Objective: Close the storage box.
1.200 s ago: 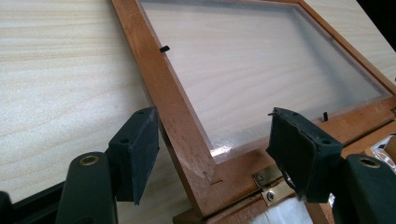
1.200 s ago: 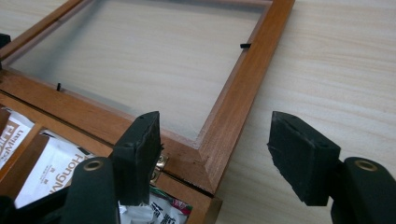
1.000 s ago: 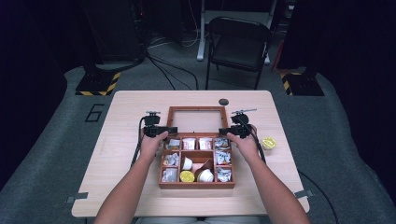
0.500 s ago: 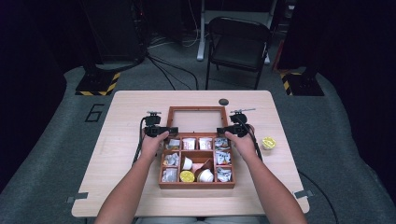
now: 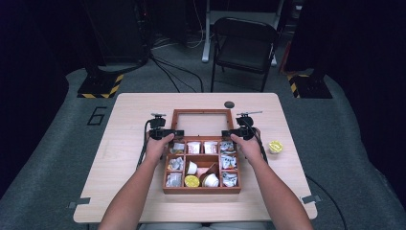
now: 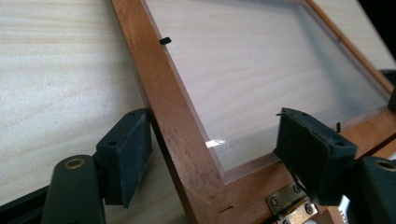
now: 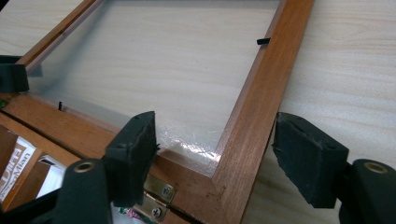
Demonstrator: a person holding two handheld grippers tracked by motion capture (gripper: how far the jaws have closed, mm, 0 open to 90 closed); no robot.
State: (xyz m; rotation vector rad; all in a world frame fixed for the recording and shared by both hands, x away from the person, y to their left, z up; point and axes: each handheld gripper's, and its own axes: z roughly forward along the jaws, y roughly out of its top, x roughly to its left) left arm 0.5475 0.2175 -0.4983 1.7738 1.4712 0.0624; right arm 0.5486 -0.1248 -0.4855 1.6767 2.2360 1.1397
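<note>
Lid's flat on the surface [image 5: 134,115] now, laid open behind the wooden compartment box [image 5: 201,188]. My left tongs [image 6: 212,154] straddle the left rail of the glass-paned lid [image 6: 177,107]; the jaws have just been opening, one pad touching the rail's outer edge, the other clear over the pane. My right tongs [image 7: 215,158] straddle the right rail, jaws also just opening, both pads off the wood. Brass hinge [image 7: 156,198] sits just below.

Yellow cup [image 5: 275,146] + dark disc [image 5: 229,104] on table [image 5: 129,120]; folding chair [image 5: 245,45] behind.
</note>
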